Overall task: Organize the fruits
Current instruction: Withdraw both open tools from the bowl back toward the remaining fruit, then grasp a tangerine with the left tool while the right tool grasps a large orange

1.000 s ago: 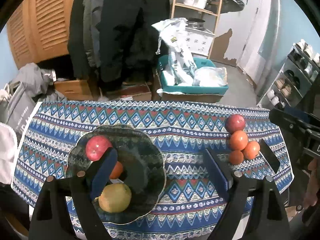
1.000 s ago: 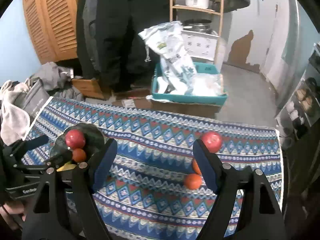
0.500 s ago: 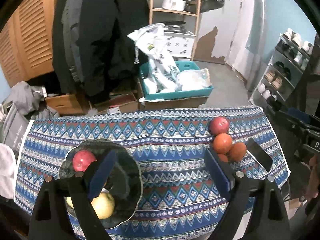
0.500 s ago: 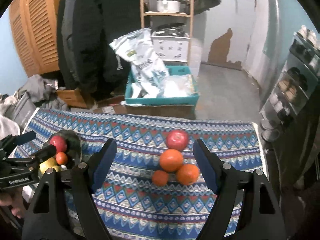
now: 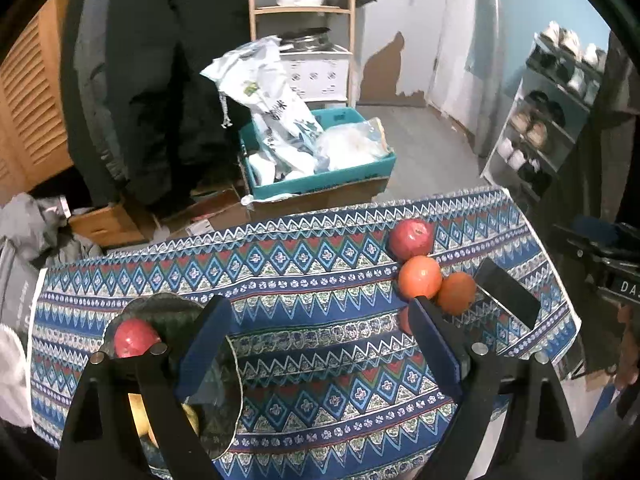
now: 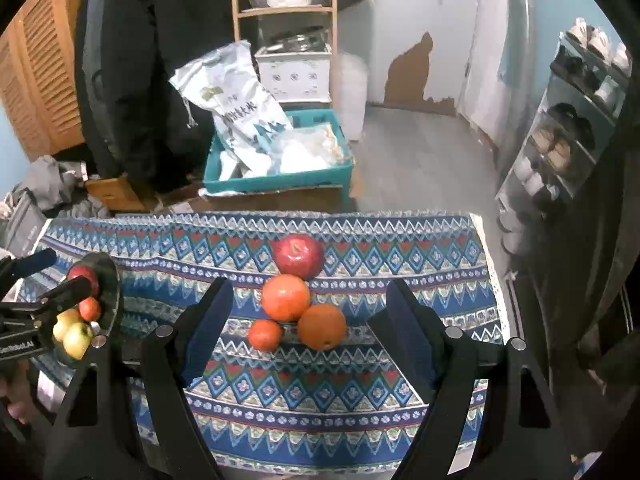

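Observation:
A red apple, two larger oranges and a small orange lie together on the patterned tablecloth. My right gripper is open and empty, its fingers on either side of this cluster, above it. A dark plate at the left holds a red apple and yellow fruit. My left gripper is open and empty, over the cloth between plate and cluster. The cluster shows in the left wrist view.
A teal crate with plastic bags stands on the floor beyond the table's far edge. A shoe rack is at the right. Dark coats hang at the back left. The table's right edge is near the fruit.
My right gripper has swung right until the fruit cluster lies between its fingers. My left gripper has pulled back from the plate and shifted right. No fruit has moved.

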`<action>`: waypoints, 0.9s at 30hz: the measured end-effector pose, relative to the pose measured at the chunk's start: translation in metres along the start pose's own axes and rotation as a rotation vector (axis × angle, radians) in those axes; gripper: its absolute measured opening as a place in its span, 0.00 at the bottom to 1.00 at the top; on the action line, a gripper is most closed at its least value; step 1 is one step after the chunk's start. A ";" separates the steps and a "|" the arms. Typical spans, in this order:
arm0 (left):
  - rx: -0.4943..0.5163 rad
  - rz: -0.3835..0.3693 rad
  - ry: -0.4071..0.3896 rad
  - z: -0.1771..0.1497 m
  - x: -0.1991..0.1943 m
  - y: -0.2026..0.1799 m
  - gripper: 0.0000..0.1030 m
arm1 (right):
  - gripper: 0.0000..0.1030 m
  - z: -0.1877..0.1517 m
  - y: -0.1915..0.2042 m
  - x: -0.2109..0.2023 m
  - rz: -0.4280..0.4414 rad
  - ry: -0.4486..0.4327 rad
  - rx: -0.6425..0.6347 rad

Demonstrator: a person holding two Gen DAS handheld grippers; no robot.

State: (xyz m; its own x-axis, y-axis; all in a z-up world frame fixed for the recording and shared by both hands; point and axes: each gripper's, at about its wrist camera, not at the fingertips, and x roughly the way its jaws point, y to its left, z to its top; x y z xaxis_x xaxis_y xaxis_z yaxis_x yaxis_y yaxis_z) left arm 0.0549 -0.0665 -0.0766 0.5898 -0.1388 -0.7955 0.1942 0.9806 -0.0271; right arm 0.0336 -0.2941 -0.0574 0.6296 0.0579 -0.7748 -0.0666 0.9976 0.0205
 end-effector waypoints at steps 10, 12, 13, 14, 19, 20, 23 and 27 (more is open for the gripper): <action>0.019 -0.027 0.098 0.000 0.053 -0.016 0.89 | 0.76 -0.013 -0.019 0.057 -0.021 0.133 -0.003; 0.024 -0.035 0.121 -0.001 0.068 -0.021 0.89 | 0.76 -0.017 -0.021 0.073 -0.017 0.170 -0.001; 0.026 -0.036 0.128 -0.002 0.073 -0.023 0.89 | 0.76 -0.019 -0.023 0.080 -0.009 0.186 0.001; 0.030 -0.038 0.137 -0.003 0.080 -0.026 0.89 | 0.76 -0.021 -0.023 0.086 -0.001 0.200 0.003; 0.049 -0.047 0.178 -0.006 0.110 -0.038 0.89 | 0.76 -0.031 -0.027 0.123 0.016 0.280 0.006; 0.051 -0.047 0.184 -0.007 0.114 -0.039 0.89 | 0.76 -0.034 -0.028 0.131 0.020 0.299 0.006; 0.051 -0.049 0.205 -0.011 0.128 -0.041 0.89 | 0.76 -0.039 -0.030 0.147 0.028 0.332 0.013; 0.023 -0.066 0.235 -0.015 0.146 -0.038 0.89 | 0.76 -0.047 -0.033 0.167 0.048 0.366 0.039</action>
State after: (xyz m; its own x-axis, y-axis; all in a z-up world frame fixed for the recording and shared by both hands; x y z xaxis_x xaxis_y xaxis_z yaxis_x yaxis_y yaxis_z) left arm 0.1222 -0.1221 -0.2006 0.3769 -0.1632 -0.9118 0.2453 0.9668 -0.0717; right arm 0.1046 -0.3192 -0.2168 0.3077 0.0943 -0.9468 -0.0551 0.9952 0.0812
